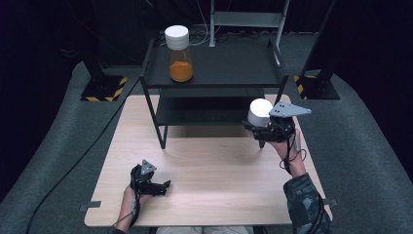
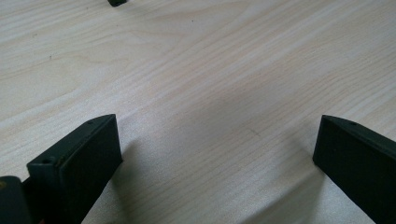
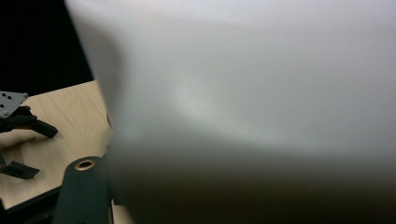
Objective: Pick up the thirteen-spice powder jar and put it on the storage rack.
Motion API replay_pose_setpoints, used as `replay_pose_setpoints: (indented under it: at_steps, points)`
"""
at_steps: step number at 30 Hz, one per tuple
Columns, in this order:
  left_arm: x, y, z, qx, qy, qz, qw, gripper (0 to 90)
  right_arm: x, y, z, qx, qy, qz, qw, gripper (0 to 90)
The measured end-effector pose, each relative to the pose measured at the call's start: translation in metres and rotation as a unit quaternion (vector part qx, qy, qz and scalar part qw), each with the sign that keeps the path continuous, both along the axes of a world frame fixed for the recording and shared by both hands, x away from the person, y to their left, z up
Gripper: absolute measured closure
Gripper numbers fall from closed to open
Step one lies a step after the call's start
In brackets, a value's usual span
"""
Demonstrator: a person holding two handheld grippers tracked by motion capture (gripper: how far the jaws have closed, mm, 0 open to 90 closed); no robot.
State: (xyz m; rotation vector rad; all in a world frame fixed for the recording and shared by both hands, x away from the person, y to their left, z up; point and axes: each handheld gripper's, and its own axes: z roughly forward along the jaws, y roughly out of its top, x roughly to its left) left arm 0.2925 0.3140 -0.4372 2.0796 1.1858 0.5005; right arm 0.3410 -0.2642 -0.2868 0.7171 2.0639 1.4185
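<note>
My right gripper is shut on a white-capped container, held in the air beside the front right leg of the black shelf rack. In the right gripper view the container's white surface sits close to the lens, with one black finger at its lower left. A jar of orange powder with a white lid stands on the rack's top shelf at the left. My left gripper rests low over the wooden table at the front left, open with nothing between its fingers.
The rack has a lower shelf that stands on the table's far half. Black stands with yellow-striped bases sit on the grey floor at both sides. A cable runs across the floor on the left.
</note>
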Motion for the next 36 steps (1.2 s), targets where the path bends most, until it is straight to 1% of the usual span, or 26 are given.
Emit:
replay_pose_setpoints:
  at_steps: [6,11,17,24,26,29,36]
  points:
    - [0.0,0.0,0.0,0.0,0.0,0.0,1.0,0.4,0.001,0.0,0.003,-0.004,-0.001,0.0,1.0,29.9]
    - [0.0,0.0,0.0,0.0,0.0,0.0,1.0,0.3,0.002,-0.002,0.005,0.0,-0.005,0.003,1.0,30.0]
    - [0.0,0.0,0.0,0.0,-0.001,0.0,1.0,0.4,0.002,0.0,0.013,0.0,-0.013,0.01,0.9999,30.0]
    - [0.0,0.0,0.0,0.0,0.0,0.0,1.0,0.4,0.003,0.0,0.018,0.001,-0.014,0.007,0.9999,29.9]
    - [0.0,0.0,0.0,0.0,0.0,0.0,1.0,0.4,0.004,-0.001,0.019,0.005,-0.014,0.009,0.9998,30.0]
    - [0.0,0.0,0.0,0.0,0.0,0.0,1.0,0.4,0.005,0.0,0.023,-0.001,-0.014,0.01,0.9999,30.0]
    - [0.0,0.0,0.0,0.0,0.0,0.0,1.0,0.3,0.006,0.0,0.028,0.001,-0.015,0.011,0.9998,30.0]
